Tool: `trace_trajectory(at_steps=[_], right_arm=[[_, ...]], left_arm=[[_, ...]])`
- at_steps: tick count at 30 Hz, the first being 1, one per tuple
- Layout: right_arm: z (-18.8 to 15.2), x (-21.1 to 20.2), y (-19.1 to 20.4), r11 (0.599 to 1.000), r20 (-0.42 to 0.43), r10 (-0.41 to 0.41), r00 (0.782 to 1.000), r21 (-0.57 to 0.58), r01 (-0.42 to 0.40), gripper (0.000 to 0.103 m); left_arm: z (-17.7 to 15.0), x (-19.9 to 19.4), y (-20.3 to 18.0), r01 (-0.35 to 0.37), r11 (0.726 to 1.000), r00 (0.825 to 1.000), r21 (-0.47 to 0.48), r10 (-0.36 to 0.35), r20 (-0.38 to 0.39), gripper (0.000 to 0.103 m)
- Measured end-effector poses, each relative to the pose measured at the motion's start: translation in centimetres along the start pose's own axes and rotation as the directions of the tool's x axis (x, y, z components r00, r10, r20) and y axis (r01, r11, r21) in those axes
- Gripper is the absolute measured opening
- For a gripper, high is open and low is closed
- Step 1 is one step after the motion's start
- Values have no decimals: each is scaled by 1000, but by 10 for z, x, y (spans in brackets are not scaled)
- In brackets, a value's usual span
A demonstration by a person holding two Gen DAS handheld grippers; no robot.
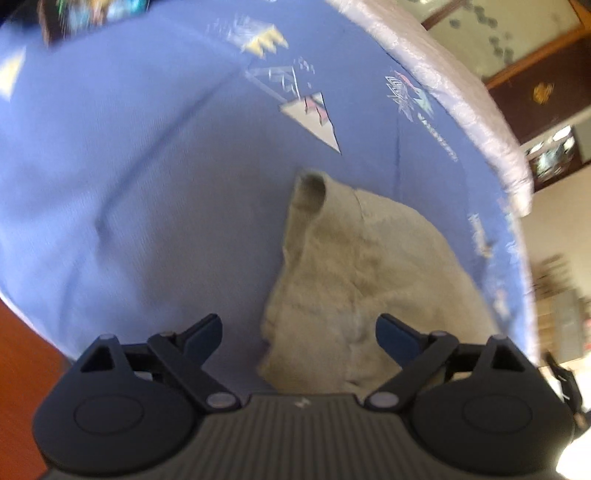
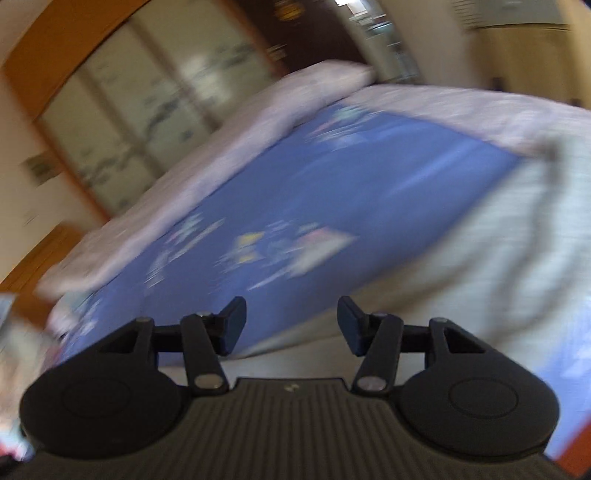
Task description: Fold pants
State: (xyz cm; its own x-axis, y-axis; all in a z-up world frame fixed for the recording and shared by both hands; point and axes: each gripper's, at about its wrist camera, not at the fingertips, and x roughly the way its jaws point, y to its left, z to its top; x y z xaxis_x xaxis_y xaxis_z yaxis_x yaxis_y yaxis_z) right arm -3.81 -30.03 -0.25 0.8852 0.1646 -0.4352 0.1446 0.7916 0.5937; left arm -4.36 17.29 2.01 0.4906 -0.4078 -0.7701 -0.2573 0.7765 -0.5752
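Note:
Beige pants [image 1: 354,273] lie bunched in a folded heap on a blue patterned bedsheet [image 1: 129,177] in the left wrist view. My left gripper [image 1: 299,330] hovers just above the near end of the heap, jaws wide open, nothing between them. In the blurred right wrist view, pale beige-white cloth [image 2: 480,258], probably the pants, spreads across the right side and under the gripper. My right gripper [image 2: 291,326] stands open over that cloth and the blue sheet [image 2: 332,184], holding nothing.
A pale lilac quilt [image 1: 476,110] runs along the bed's far edge [image 2: 229,136]. Beyond it are wooden-framed sliding wardrobe doors [image 2: 122,122] and a dark cabinet [image 1: 543,92]. A colourful dark object [image 1: 92,14] lies at the sheet's top left. Orange wood [image 1: 22,350] shows at lower left.

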Motion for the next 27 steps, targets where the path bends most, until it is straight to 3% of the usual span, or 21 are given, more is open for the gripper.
trace_trajectory(at_steps=[3,5,7,10,13,14,16,19,20,21,22,23,24,25,27], right_arm=[[-4,40,82,974,-135,173,976,-126,-190,60],[-14,69,142,923,-247,271,930,-209,-324,63],[-29,99,201,846,-362,338,869,-287,-449,70],[-62,141,287,684,-533,377,758,-391,-616,82],[-98,185,353,519,-701,327,634,-427,-740,87],[-111,193,366,484,-732,296,614,-439,-757,87],[-132,213,388,437,-771,224,596,-467,-769,87],[-159,235,397,386,-812,99,575,-502,-774,87],[-164,239,392,388,-827,62,559,-496,-777,87],[-170,247,391,401,-847,24,531,-479,-781,83],[-170,243,377,423,-868,-6,497,-452,-785,76],[-167,234,364,430,-863,12,504,-451,-782,65],[-164,227,360,422,-869,47,493,-430,-798,32],[-159,218,357,422,-872,83,482,-408,-810,23],[-149,201,355,390,-830,142,539,-454,-801,11]], left_arm=[[-13,-2,5,43,999,999,-23,-43,5,96],[-21,-5,10,73,997,997,-38,-72,19,100],[-27,-4,10,99,994,995,-34,-99,22,100],[-32,6,3,124,992,992,-5,-124,3,100],[-36,23,-4,156,988,987,9,-155,-50,100],[-38,28,-6,161,987,985,15,-160,-66,100],[-40,37,-10,155,988,985,28,-152,-80,97],[-40,44,-14,153,987,985,42,-149,-89,76],[-40,43,-16,169,984,983,53,-164,-84,46],[-38,44,-17,177,982,981,58,-171,-90,37],[-38,45,-18,183,982,980,57,-177,-90,35],[-37,46,-19,188,980,979,60,-183,-86,26],[-37,47,-21,190,980,979,64,-184,-85,24],[-37,48,-23,184,980,981,73,-178,-81,22],[-34,44,-28,174,979,984,103,-168,-61,20]])
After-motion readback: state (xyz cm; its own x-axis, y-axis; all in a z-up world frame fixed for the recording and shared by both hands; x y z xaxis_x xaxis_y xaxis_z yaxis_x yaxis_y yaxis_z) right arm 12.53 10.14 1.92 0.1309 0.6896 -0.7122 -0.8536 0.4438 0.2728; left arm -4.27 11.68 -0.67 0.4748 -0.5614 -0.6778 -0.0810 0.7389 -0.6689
